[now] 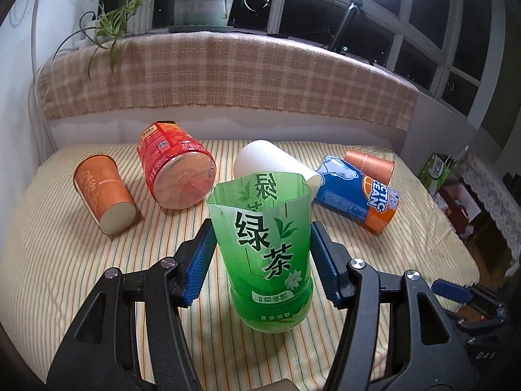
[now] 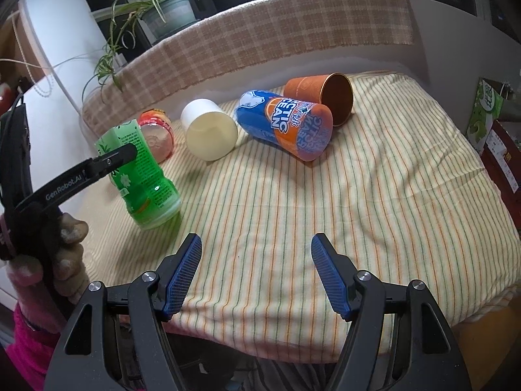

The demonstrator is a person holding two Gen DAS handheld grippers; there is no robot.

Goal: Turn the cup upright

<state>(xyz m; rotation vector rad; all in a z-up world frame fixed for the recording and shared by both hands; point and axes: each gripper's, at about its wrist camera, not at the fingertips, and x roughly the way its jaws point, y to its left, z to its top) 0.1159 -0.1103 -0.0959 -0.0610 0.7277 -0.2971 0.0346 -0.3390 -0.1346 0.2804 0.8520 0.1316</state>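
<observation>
Left gripper fingers pinching green tea cup, upright on striped bedsheet. Right gripper fingers spread, holding nothing.

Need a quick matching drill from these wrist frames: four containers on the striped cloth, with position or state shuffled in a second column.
Things:
1. green tea cup
2. white cup
3. red container
4. blue and orange cup

States:
A. on its side, resting against the orange cup at the back right
B. between the left gripper fingers, open end up
C. on its side, mouth facing the right wrist camera
D. on its side, clear base facing the left wrist camera

Pairs: 1-B, 2-C, 3-D, 4-A
</observation>
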